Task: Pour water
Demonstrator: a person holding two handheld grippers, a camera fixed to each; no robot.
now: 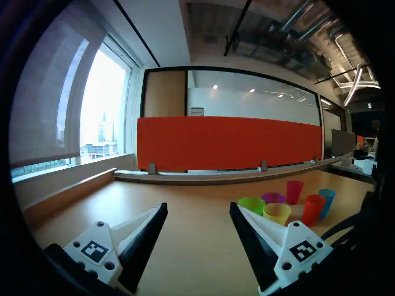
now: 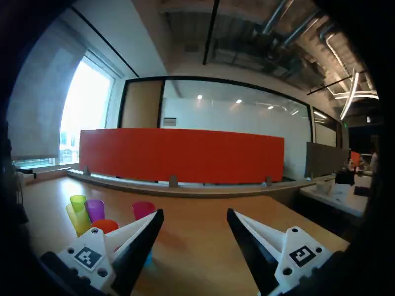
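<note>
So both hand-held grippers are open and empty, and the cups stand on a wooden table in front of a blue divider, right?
Not quite: the divider is orange-red, not blue, as the left gripper view shows. The rest holds: the left hand-held gripper and right hand-held gripper are open and empty, and the cups stand on the wooden table.

A pale wooden tabletop (image 1: 197, 237) runs back to a long orange-red divider panel (image 1: 227, 143) standing along its far edge. Behind the panel is a glass wall (image 1: 252, 101). A bright window (image 1: 101, 113) with a grey roller blind (image 1: 44, 108) fills the left side. Bare metal pipes (image 1: 296, 19) cross the ceiling.
</note>
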